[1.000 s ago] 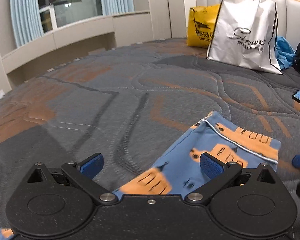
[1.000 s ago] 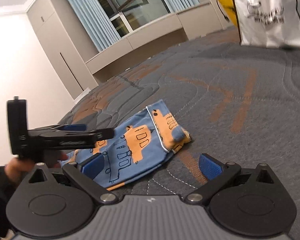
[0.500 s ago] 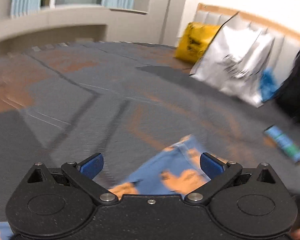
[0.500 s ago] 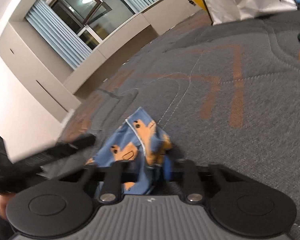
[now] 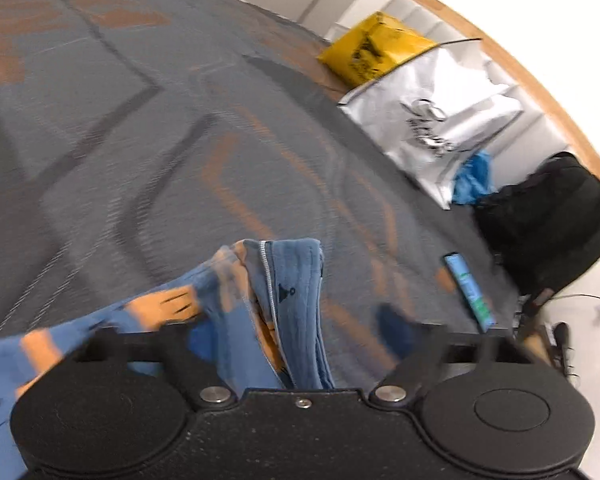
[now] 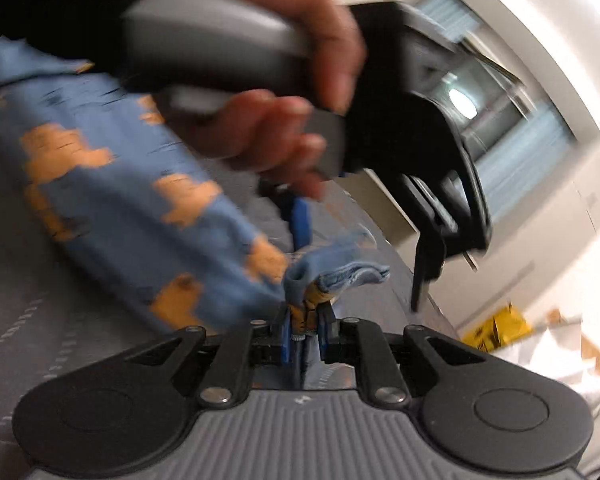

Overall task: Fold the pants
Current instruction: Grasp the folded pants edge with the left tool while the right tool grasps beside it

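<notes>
The blue pants with orange prints point(image 5: 296, 280) lie on the grey and orange quilted bed point(image 5: 140, 128), one edge lifted and bunched. My left gripper point(image 5: 300, 336) straddles that bunched edge. Its jaws are closing, and the right pad point(image 5: 396, 330) still stands clear of the cloth. In the right wrist view my right gripper point(image 6: 304, 320) is shut on a folded corner of the pants point(image 6: 132, 208), which stretch away to the upper left. Just above it a hand point(image 6: 284, 128) holds the left gripper, one blue pad point(image 6: 300, 220) showing near the cloth.
At the headboard point(image 5: 540, 88) stand a yellow bag point(image 5: 376, 48), a white shopping bag point(image 5: 432, 120), a blue cloth point(image 5: 472, 176) and a black backpack point(image 5: 548, 216). A phone point(image 5: 468, 292) lies on the bed to the right of the pants. Curtained windows point(image 6: 500, 120) are behind.
My right gripper shut on the pants' corner, rolled over and swept in beside the left gripper. The left gripper turned toward the headboard, and its jaws narrowed around the bunched cloth.
</notes>
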`<state>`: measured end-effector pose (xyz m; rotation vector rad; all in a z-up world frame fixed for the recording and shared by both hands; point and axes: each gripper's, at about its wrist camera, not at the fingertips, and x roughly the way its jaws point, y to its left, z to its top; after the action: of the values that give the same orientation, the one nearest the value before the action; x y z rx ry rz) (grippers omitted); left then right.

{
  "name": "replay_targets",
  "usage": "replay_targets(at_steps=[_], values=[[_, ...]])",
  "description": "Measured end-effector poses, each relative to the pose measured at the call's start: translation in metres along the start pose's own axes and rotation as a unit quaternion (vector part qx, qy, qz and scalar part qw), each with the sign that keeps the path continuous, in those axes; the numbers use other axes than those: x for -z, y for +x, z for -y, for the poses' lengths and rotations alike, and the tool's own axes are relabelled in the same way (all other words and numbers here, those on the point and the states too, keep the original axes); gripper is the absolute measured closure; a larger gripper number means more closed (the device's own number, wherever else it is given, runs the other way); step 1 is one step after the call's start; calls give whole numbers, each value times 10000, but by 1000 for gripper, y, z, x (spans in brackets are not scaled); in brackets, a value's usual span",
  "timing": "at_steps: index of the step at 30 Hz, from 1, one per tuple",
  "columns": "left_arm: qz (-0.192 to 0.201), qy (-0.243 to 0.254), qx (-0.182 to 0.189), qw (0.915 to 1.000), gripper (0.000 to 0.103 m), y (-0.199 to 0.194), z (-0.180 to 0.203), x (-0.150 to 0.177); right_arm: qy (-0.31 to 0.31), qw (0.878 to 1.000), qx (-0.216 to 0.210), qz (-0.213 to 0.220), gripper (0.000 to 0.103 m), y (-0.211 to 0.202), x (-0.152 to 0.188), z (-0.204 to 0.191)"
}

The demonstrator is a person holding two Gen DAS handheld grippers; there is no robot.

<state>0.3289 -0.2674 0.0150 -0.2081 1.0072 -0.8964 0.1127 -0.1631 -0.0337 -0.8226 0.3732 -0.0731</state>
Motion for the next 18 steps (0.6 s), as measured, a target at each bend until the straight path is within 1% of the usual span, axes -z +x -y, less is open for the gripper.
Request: replay_targets(at_steps=[1, 2, 3, 5, 7, 9, 11, 14, 15, 16, 18], values=[[18, -53, -70, 10000, 74, -2, -6, 4, -34, 10000, -19, 4, 88, 0, -1, -5], [53, -141, -120, 9998, 92, -4, -12, 7, -12, 10000, -32, -6, 89, 0, -2, -7], [117, -265, -113, 9995, 90, -10, -21, 10, 52, 10000, -52, -26, 89, 1, -3, -8], [272, -472, 11, 9985, 90, -22, -31, 16, 148, 9999, -20, -38, 89, 1, -6, -10], [445, -477, 55, 9979, 91, -39, -36, 20, 290, 9995, -69, 48, 89, -3, -12, -8], [640, -343, 6, 9974, 91, -62, -36, 26, 390, 9988, -166, 250, 89, -10, -15, -5], [723, -203, -123, 9971, 90, -86, -38, 34, 618, 9957, -504, 470, 89, -21, -25, -1], [763, -94, -475, 9959, 89, -114, -48, 47, 917, 9870, -1124, 699, 89, -39, -38, -1], [759, -105, -625, 9951, 89, -119, -54, 52, 962, 9845, -1272, 727, 89, -41, -42, -3], [734, -140, -692, 9948, 89, -122, -61, 57, 998, 9822, -1414, 727, 89, -42, -46, -7], [668, -303, -741, 9946, 89, -124, -76, 66, 1006, 9798, -1589, 681, 89, -45, -47, -15]])
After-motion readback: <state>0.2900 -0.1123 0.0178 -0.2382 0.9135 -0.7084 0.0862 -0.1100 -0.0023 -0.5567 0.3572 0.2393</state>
